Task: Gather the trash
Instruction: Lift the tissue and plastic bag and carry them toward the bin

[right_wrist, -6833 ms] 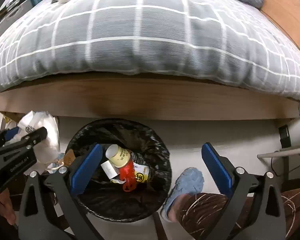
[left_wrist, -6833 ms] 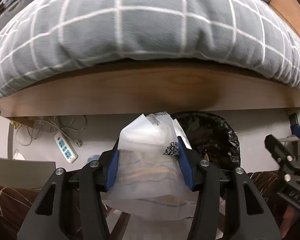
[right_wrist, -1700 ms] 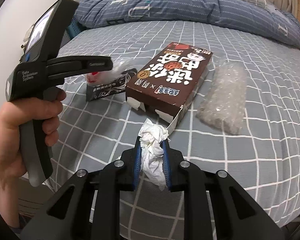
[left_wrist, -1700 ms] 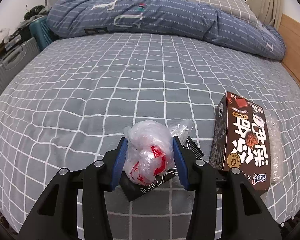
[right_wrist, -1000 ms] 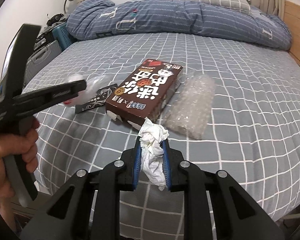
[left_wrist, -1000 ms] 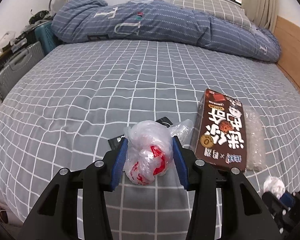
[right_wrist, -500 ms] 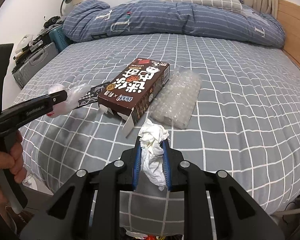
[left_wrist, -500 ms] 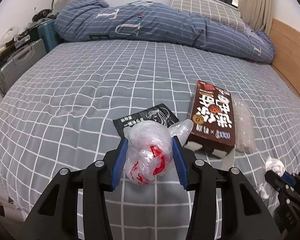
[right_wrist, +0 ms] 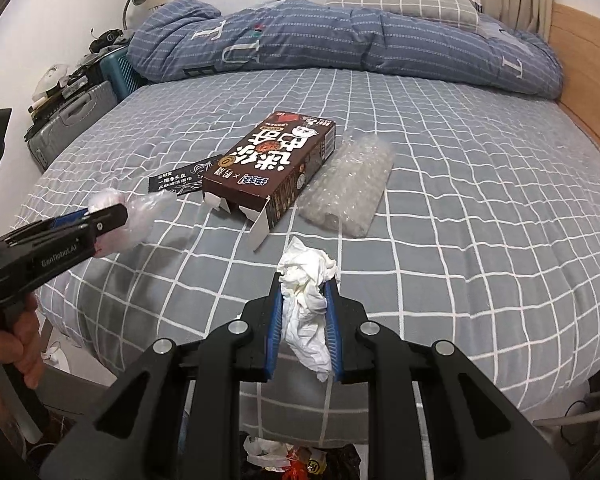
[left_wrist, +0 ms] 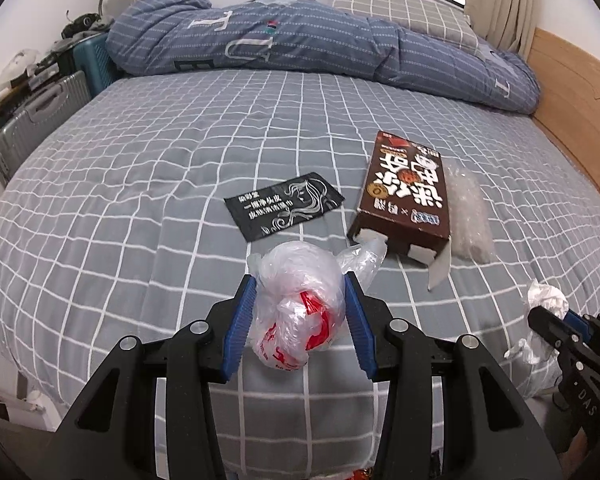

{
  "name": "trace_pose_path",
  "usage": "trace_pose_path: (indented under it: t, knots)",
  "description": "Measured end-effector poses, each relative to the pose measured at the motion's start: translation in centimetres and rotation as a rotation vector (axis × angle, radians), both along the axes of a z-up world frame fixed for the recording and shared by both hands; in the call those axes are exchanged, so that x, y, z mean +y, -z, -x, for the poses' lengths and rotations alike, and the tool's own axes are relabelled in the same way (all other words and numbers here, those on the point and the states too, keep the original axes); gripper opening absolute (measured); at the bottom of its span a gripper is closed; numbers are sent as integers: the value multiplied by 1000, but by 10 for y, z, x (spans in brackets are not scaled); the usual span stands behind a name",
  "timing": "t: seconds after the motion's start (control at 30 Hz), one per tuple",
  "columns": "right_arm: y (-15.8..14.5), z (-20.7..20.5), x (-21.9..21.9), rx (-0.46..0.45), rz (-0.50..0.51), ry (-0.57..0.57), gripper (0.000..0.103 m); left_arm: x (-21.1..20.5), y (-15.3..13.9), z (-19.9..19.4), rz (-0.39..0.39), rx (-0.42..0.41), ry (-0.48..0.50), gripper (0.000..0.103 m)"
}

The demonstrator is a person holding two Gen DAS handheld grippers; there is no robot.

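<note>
My left gripper (left_wrist: pixel 300 288) is shut on a crumpled clear plastic bag with red print (left_wrist: pixel 296 312), held above the bed's near edge; it also shows in the right wrist view (right_wrist: pixel 112 220). My right gripper (right_wrist: pixel 303 284) is shut on a crumpled white tissue (right_wrist: pixel 306 280), which also shows in the left wrist view (left_wrist: pixel 546 300). On the grey checked bed (left_wrist: pixel 140 184) lie a brown snack box (left_wrist: pixel 404 188), a black sachet (left_wrist: pixel 284 204) and a piece of bubble wrap (right_wrist: pixel 348 188).
A blue duvet (left_wrist: pixel 300 40) and pillow lie at the far side of the bed. Suitcases (left_wrist: pixel 32 124) stand at the left. A wooden headboard (left_wrist: pixel 572 92) runs along the right. The trash bin (right_wrist: pixel 300 460) with litter sits below, under the right gripper.
Both grippers have drawn back from the bed and risen, each still holding its trash. The black sachet is uncovered, and the bin comes into the right wrist view's bottom edge.
</note>
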State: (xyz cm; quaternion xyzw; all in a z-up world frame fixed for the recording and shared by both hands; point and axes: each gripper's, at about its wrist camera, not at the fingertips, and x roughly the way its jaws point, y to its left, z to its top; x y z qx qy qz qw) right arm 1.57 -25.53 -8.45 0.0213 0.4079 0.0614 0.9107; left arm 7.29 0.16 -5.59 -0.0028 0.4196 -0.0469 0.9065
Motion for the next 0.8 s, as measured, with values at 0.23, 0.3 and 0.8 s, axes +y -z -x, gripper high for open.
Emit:
trace_pose_path:
  t: [0.23, 0.3, 0.8]
  knots:
    - [-4, 12, -1, -9, 6, 12, 19, -5, 0, 23, -6, 5, 15, 44]
    - [-7, 15, -1, -15, 4, 15, 19, -5, 0, 28, -3, 7, 16, 44]
    - [-17, 50, -1, -41, 20, 13, 19, -14, -5, 74, 11, 13, 65, 44]
